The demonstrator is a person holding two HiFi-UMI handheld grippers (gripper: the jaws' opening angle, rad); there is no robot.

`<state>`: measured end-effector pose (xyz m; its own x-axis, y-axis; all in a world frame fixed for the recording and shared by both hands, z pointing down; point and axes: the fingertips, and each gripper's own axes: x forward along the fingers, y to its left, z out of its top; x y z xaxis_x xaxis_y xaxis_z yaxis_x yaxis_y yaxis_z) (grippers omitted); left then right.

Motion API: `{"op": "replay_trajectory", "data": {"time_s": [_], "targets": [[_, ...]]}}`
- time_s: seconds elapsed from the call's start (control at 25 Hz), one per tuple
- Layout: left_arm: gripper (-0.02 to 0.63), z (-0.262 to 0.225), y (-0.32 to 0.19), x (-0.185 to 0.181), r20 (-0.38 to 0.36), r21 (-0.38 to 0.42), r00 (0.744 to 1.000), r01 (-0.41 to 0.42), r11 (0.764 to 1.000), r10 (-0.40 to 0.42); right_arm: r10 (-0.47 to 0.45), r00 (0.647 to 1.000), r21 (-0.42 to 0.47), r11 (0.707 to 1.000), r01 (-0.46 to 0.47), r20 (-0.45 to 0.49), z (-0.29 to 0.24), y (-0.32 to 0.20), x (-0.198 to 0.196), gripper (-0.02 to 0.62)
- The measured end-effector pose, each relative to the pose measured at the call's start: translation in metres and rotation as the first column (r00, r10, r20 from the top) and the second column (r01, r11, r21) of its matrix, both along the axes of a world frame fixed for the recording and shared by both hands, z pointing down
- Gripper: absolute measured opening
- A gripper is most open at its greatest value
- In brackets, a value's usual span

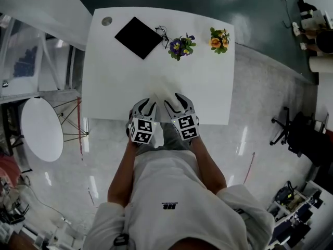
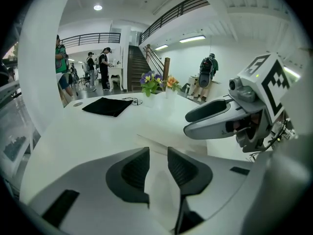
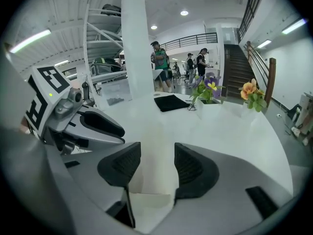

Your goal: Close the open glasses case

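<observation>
A flat black square, a case or a cloth (image 1: 138, 37), lies at the far left of the white table (image 1: 114, 87); I cannot tell which it is. Thin-framed glasses (image 1: 162, 34) rest beside it. A faint pale shape (image 1: 165, 87) lies on the table just ahead of both grippers, too washed out to identify. My left gripper (image 1: 146, 102) and right gripper (image 1: 174, 99) sit side by side at the table's near edge. The left gripper (image 2: 158, 153) shows a narrow gap with only table between its pads. The right gripper (image 3: 157, 151) stands a little wider, also holding nothing.
Purple flowers (image 1: 179, 46) and orange flowers (image 1: 219, 39) stand along the far edge. A cable hole (image 1: 106, 21) marks the far left corner. A round white side table (image 1: 41, 129) stands to the left, an office chair (image 1: 291, 132) to the right. People stand far behind.
</observation>
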<state>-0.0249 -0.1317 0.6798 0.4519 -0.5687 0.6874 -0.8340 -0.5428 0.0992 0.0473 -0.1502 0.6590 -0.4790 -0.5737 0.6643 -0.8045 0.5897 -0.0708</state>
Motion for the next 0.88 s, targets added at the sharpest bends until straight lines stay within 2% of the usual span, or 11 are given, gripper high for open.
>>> {"op": "replay_trajectory", "data": {"time_s": [0.32, 0.6, 0.88], "targets": [[0.129, -0.056, 0.01, -0.005, -0.034, 0.133, 0.998, -0.046, 0.99, 0.051, 0.093, 0.995, 0.136, 0.986, -0.095, 0.022, -0.064, 0.017, 0.008, 0.213], [0.129, -0.113, 0.034, -0.008, -0.066, 0.263, 0.993, -0.081, 0.961, 0.102, 0.15, 0.987, 0.251, 0.955, -0.159, 0.053, -0.128, 0.051, 0.004, 0.209], [0.129, -0.15, 0.057, -0.025, -0.084, 0.342, 0.988, -0.096, 0.935, 0.132, 0.209, 0.976, 0.31, 0.925, -0.217, 0.06, -0.156, 0.084, 0.001, 0.207]]}}
